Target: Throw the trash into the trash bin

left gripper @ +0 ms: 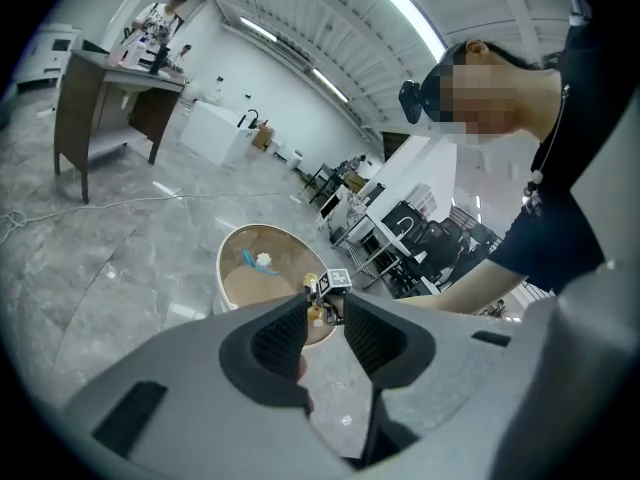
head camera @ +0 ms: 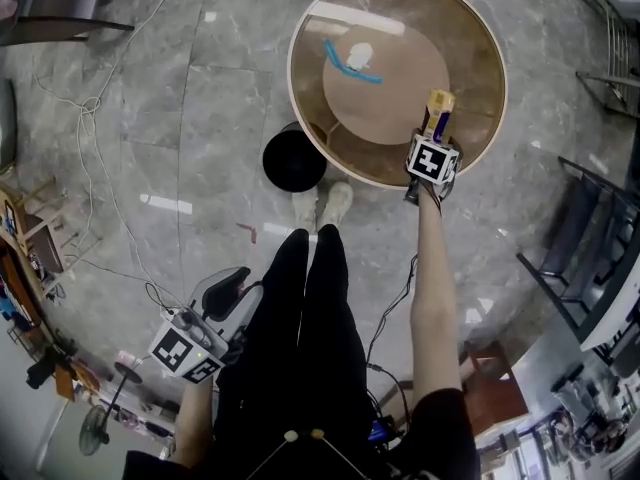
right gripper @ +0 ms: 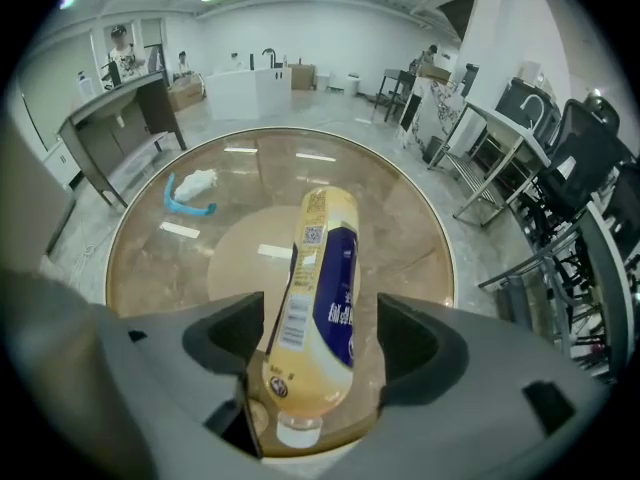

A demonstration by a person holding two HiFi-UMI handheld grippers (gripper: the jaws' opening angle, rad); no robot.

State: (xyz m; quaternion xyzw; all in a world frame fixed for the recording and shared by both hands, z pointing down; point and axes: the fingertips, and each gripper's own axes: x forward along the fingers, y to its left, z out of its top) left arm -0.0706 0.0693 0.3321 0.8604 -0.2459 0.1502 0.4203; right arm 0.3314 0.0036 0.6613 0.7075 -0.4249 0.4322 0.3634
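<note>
A round brown table (head camera: 292, 78) fills the upper middle of the head view. A blue strip (head camera: 350, 66) and a white wad (head camera: 359, 56) lie at its upper left, well apart from my right tongs (head camera: 436, 133). The black trash bin (head camera: 294, 160) stands on the grey floor at the table's lower left edge, partly under the rim, with my shoes (head camera: 322, 206) just beside it. Loose cables (head camera: 90, 138) trail across the floor at far left.

My right tongs hang over the table's right side, opened wide. The yellow-and-blue bottle (right gripper: 325, 268) lies between the pads, cap toward me, with a clear gap on its right. My left tongs (head camera: 235, 276) sit low at lower left, pads a little apart and empty.

Only the head view shows the bin. Only the right gripper view shows the bottle's label and the gap beside it.
</note>
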